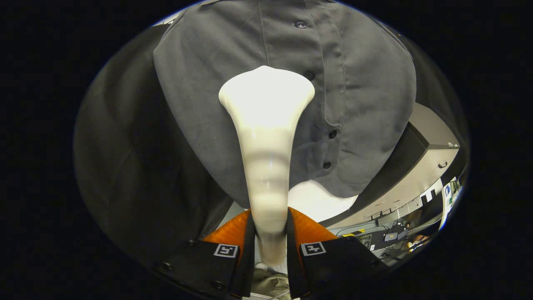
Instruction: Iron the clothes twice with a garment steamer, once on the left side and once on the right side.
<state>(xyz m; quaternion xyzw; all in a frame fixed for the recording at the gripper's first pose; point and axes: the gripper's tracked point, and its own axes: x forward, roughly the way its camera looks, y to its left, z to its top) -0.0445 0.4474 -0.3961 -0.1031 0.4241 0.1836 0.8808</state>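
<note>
A white garment steamer (pixel 266 141) rises from between my fingers, its slim handle widening to a flat head. My gripper (pixel 268 237) is shut on the handle, both fingers pressing its sides. The steamer head lies against a grey button-up shirt (pixel 366 96) that hangs just beyond it. The head sits beside the shirt's button placket (pixel 329 83), on the panel to its left, about mid-height. Dark buttons run down the placket past the head. The shirt's lower hem curves just above my fingers.
Black cloth (pixel 125 166) hangs behind and to the left of the shirt. Beyond the shirt's right hem stand pale cabinets (pixel 420 175) and a desk with cables and equipment (pixel 395 237). A white surface (pixel 316 200) shows under the hem.
</note>
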